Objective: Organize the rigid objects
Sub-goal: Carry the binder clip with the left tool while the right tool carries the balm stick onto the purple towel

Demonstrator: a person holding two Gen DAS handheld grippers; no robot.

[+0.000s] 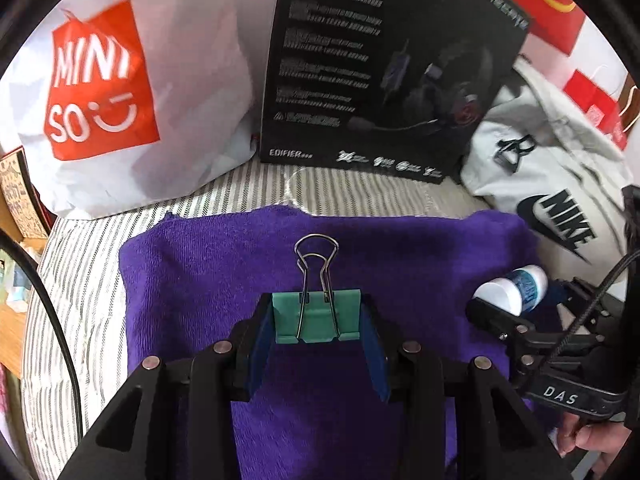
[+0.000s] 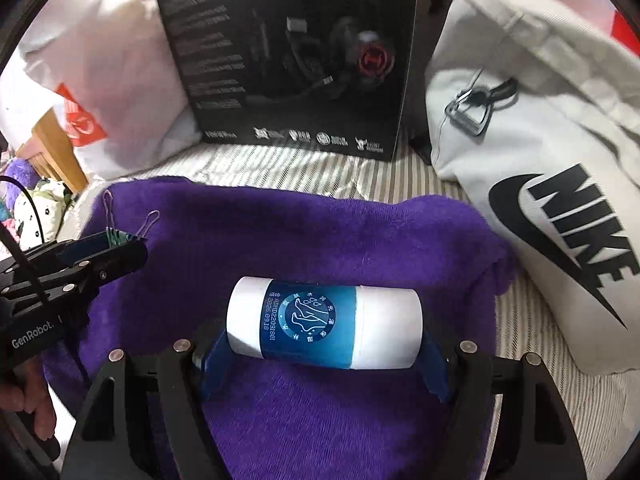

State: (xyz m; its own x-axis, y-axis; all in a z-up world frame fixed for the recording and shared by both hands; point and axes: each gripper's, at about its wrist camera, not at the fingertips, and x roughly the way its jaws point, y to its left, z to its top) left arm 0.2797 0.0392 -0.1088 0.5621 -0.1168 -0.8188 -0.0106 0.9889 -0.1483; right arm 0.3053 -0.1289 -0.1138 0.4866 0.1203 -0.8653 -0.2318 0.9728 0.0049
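**Both tongs loaded over the purple towel**

The left gripper (image 1: 318, 320) clamps the green binder clip (image 1: 316, 318), wire handles pointing forward. The right gripper (image 2: 320, 344) clamps the white-and-blue bottle (image 2: 324, 322) end to end, long axis crosswise, above the purple towel (image 2: 320, 232).

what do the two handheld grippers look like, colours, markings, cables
Both are matte black linkage frames with round silver pivot pins and blue finger pads. The left gripper carries white "GenRobot." lettering on its side and a thin black cable. The right gripper shows white "DAS" lettering and a braided dark cable. Bare fingers wrap each handle; no sleeve is visible.
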